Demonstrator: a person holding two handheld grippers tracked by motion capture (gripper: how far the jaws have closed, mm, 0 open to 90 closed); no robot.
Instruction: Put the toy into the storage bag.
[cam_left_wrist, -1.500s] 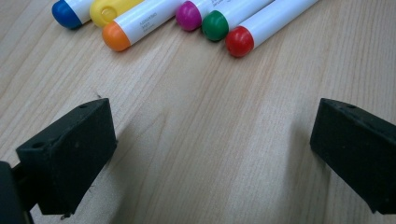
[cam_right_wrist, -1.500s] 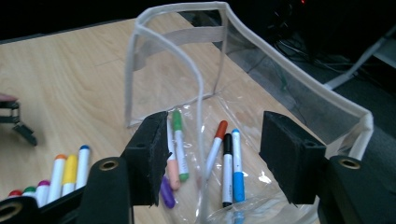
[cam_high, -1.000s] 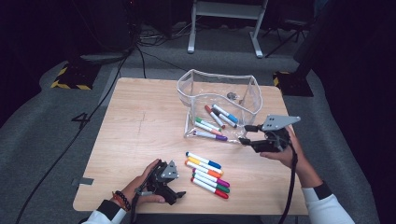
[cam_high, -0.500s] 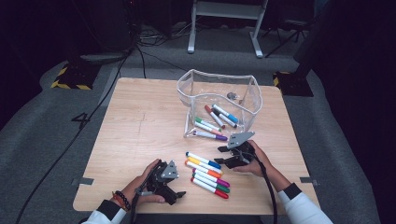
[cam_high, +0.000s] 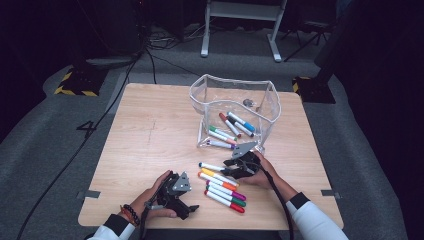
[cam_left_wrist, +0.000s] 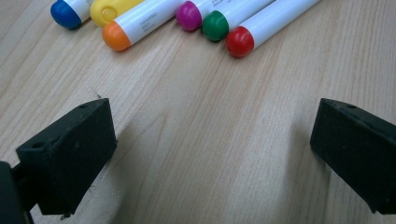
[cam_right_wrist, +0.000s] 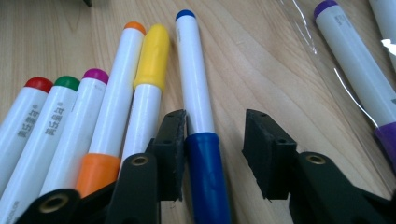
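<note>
Several white markers with coloured caps lie side by side on the wooden table (cam_high: 150, 135), near its front edge. My right gripper (cam_right_wrist: 215, 121) is low over the end of the row, with the blue marker (cam_right_wrist: 196, 93) between its jaws. The jaws have just been closing; one pad is against the marker's blue cap and a gap remains at the other. In the high view the right gripper (cam_high: 229, 167) sits at the blue marker (cam_high: 212, 166). My left gripper (cam_high: 187, 196) rests on the table with its jaws wide open and nothing between them. Its fingertips (cam_left_wrist: 74, 144) point at the markers' caps.
A clear plastic pouch (cam_high: 235, 95) stands open at the back of the table and holds several markers, one a purple marker (cam_right_wrist: 355, 70). Yellow (cam_right_wrist: 149, 84) and orange (cam_right_wrist: 116, 93) markers lie right beside the blue one. The table's left half is bare wood.
My right gripper came down and to the left, from beside the pouch to the row of markers, and its jaws narrowed around the blue marker. The left gripper kept still.
</note>
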